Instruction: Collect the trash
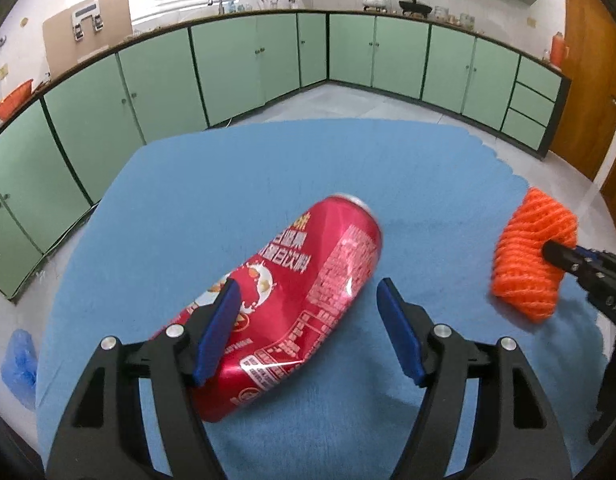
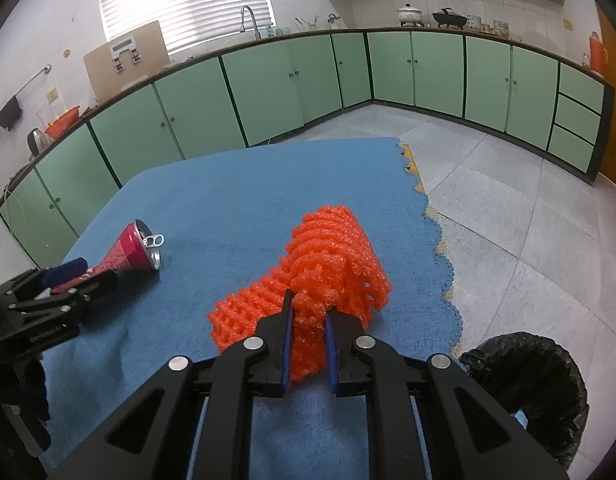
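Observation:
A red drink can (image 1: 299, 300) lies on its side on the blue cloth (image 1: 267, 168), between the fingers of my left gripper (image 1: 308, 300), which is open around it; the left pad is close to or touching the can, the right pad stands apart. The can also shows in the right wrist view (image 2: 135, 250) with its pull-tab end facing out. My right gripper (image 2: 310, 316) is shut on an orange foam net sleeve (image 2: 332, 264), which rests on the cloth near its right edge. The sleeve shows in the left wrist view (image 1: 528, 256) too.
A bin lined with a black bag (image 2: 528, 380) stands on the floor at the lower right of the table. A blue plastic bag (image 1: 19, 364) lies on the floor at the left. Green kitchen cabinets (image 1: 227, 64) run along the far walls.

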The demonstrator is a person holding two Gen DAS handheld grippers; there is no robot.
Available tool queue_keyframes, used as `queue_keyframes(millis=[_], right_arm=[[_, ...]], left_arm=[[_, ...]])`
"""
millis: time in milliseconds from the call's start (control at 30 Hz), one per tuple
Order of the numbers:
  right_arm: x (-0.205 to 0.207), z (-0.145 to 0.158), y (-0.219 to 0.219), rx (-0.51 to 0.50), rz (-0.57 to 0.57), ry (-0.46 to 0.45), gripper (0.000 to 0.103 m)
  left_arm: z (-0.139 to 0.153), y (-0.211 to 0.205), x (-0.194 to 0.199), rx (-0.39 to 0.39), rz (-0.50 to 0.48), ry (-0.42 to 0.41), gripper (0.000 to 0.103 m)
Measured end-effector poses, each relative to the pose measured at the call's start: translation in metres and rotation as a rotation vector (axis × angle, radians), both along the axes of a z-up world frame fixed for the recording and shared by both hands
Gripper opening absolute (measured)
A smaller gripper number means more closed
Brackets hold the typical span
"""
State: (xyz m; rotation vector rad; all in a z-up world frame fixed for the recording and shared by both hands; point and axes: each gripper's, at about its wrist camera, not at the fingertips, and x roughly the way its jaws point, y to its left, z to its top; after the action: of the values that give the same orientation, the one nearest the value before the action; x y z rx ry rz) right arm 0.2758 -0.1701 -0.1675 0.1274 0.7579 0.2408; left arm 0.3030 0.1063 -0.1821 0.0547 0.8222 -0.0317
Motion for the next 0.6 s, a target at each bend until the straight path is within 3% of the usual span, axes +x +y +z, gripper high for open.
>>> queue_keyframes(millis=[300, 600], right_arm=[[0.0, 0.0, -0.001, 0.0, 0.004, 0.0, 0.013], [0.0, -0.001, 0.0, -0.003, 0.015, 0.0, 0.013]], left_arm=[[-0.005, 0.013, 0.011, 0.018, 0.079, -0.017, 0.066], [-0.011, 0.032, 0.034, -0.011, 0.111, -0.001, 0.04]])
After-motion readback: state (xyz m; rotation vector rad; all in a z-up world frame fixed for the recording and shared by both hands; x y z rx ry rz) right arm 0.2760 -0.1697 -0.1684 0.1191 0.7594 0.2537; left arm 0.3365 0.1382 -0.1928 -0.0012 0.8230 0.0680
